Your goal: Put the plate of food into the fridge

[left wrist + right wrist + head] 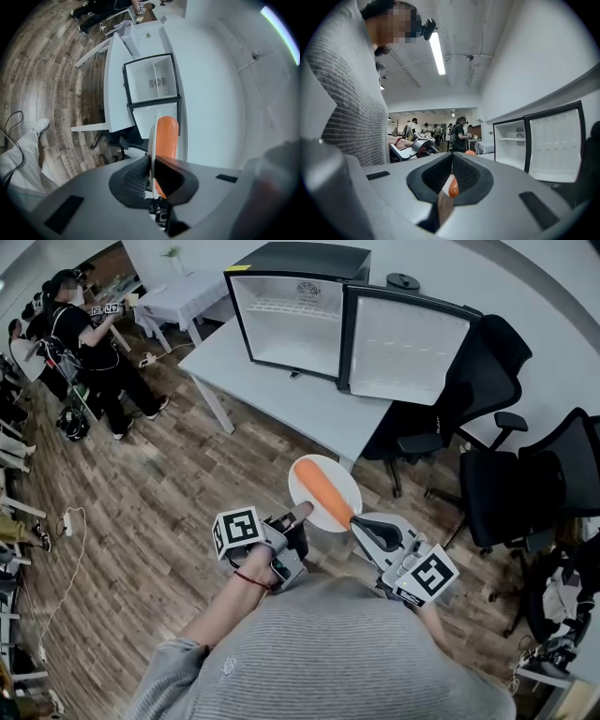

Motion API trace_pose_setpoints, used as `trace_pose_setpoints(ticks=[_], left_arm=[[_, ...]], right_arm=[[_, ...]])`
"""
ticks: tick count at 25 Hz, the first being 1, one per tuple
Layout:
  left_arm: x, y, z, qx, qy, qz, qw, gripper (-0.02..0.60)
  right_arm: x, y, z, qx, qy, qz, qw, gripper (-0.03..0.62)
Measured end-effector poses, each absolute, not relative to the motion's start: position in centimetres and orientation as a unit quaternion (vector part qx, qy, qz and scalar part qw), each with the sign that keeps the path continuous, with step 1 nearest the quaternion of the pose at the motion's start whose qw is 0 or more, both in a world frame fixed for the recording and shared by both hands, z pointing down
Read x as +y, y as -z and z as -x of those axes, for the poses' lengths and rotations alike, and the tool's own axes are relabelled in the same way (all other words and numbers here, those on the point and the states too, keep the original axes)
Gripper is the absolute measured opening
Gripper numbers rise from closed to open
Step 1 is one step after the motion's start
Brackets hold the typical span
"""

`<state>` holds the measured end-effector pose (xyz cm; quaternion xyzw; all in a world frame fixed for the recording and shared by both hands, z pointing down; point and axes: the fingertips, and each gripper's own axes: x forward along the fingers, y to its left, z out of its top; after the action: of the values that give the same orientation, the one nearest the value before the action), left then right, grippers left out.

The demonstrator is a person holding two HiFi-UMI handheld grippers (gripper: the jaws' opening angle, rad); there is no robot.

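The plate [342, 482] of food is being held level, its rim being pinched by the left gripper [300, 514] and the right gripper [361, 524]; the open fridge [286, 320] is standing straight ahead, well apart, on a table [281, 395].

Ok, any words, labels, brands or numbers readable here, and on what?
No text is readable.
Round emblem inside the open black-framed white fridge: too blurred to read.
Yellow sticker on its top corner: too small to read.
Cubes of the left hand-held gripper and right hand-held gripper: square black-and-white code patterns, no letters.
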<state>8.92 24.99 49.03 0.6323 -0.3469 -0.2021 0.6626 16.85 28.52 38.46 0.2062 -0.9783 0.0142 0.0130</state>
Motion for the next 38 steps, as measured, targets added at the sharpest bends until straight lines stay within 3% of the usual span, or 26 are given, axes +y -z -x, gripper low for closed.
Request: trace_pose_setpoints(ticks=[24,38], left_arm=[[4.7,-48.1,4.2,-0.313,0.169,-0.635,0.685,0.031],[0.3,-49.0,4.3,-0.306,0.178,-0.630,0.691,0.031]], right_arm=[[7.1,-36.6,-4.1,-0.965,-0.037,-0.259,0.003,0.014],[2.8,-36.7,-2.6,-0.970,-0.032,-0.242,0.010,0.014]])
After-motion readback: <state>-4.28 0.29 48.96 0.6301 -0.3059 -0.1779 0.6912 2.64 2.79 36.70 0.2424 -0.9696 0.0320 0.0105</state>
